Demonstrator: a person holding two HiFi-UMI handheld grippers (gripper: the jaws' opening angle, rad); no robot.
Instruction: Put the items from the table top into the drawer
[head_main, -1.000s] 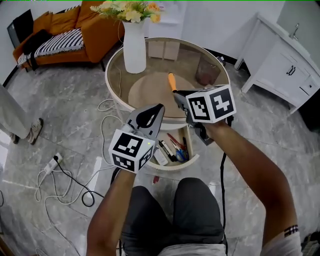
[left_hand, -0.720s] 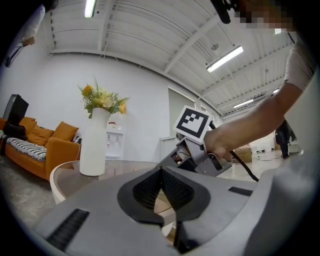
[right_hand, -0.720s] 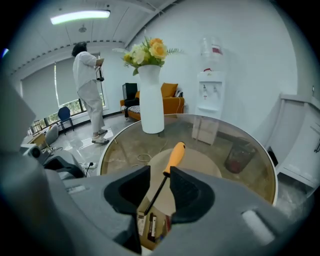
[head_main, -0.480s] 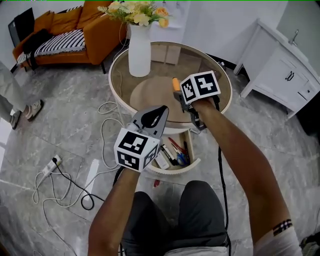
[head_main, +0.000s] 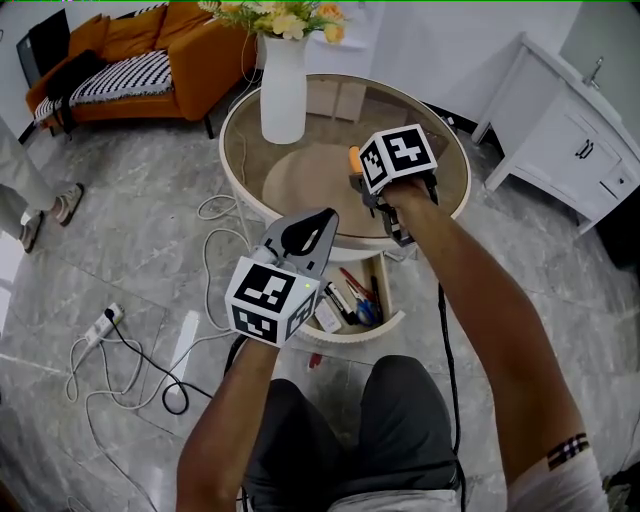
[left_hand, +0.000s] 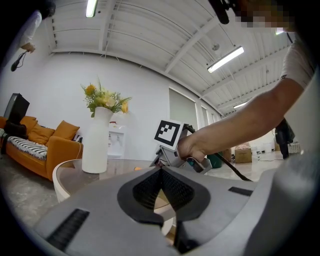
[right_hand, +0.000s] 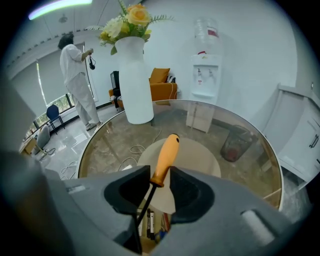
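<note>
The right gripper (right_hand: 160, 176) tilts down over the glass table (head_main: 330, 105). Its fingers have just sprung wide and eased in slightly, and they stand loose on either side of the screwdriver (right_hand: 166, 155) lying on the tabletop. The left gripper (left_hand: 161, 170) hovers level near the open drawer (head_main: 365, 334), its fingers pressed together on nothing.

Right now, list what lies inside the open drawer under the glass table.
The drawer holds pens, red, black and blue, and a small white item. Its back part is hidden under the table top, its left corner behind the left claw.
</note>
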